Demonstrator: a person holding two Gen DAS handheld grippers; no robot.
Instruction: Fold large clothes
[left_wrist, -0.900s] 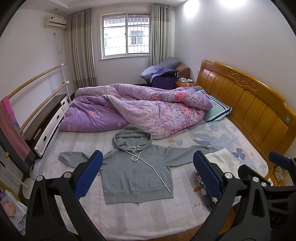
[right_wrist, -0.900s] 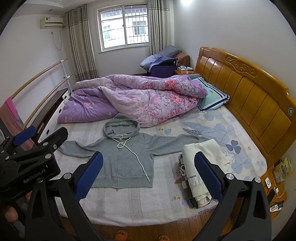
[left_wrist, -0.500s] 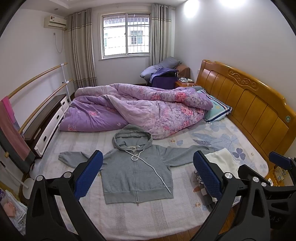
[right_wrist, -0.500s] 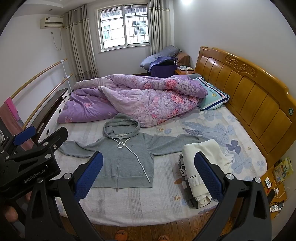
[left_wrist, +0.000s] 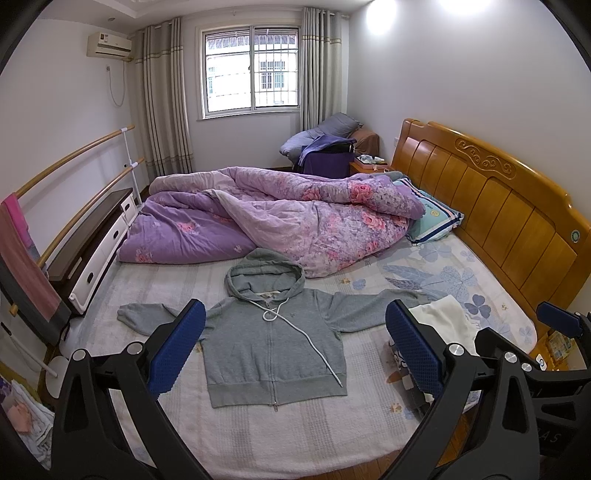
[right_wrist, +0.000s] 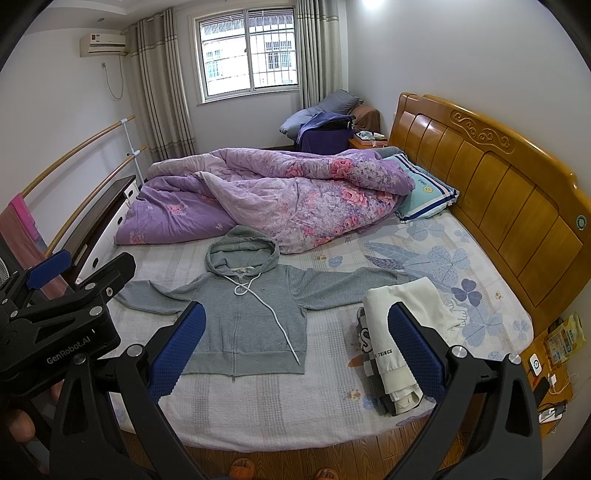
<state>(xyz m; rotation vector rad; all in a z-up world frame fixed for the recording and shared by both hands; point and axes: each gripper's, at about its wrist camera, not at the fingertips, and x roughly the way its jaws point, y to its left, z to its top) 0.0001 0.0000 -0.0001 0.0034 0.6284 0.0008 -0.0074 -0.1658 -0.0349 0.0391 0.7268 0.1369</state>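
Note:
A grey zip hoodie (left_wrist: 271, 343) lies flat and face up on the bed, sleeves spread to both sides, hood toward the quilt. It also shows in the right wrist view (right_wrist: 245, 317). A white drawstring (left_wrist: 314, 345) trails over its right front. My left gripper (left_wrist: 295, 350) is open and empty, held well above the near bed edge. My right gripper (right_wrist: 297, 349) is open and empty too, held off the bed's near edge. The left gripper's body (right_wrist: 62, 314) shows at the left of the right wrist view.
A stack of folded clothes (right_wrist: 395, 343) lies right of the hoodie. A purple floral quilt (left_wrist: 280, 218) is heaped at the far side. A wooden headboard (left_wrist: 498, 218) stands at the right. A white drawer unit (left_wrist: 99, 247) stands left of the bed.

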